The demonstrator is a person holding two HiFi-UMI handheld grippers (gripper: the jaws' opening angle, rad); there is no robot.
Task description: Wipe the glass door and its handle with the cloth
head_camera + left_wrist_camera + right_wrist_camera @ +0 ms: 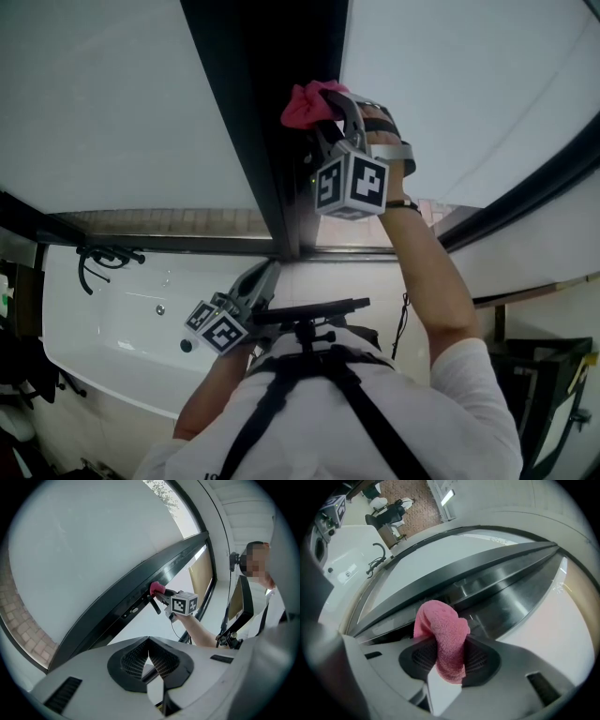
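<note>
Right gripper [450, 662] clamps pink cloth [440, 625] — at door frame [454, 573].

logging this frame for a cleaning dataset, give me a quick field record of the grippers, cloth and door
right gripper: shut on pink cloth, raised
cloth position: at the dark door frame, beside the handle
left gripper: shut, nothing between its jaws, held low
glass: pale panels on either side of the frame

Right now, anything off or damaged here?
Nothing stands out. The right gripper is shut on the pink cloth at the dark door frame; the left gripper is shut, empty. No cracks or spills visible.
</note>
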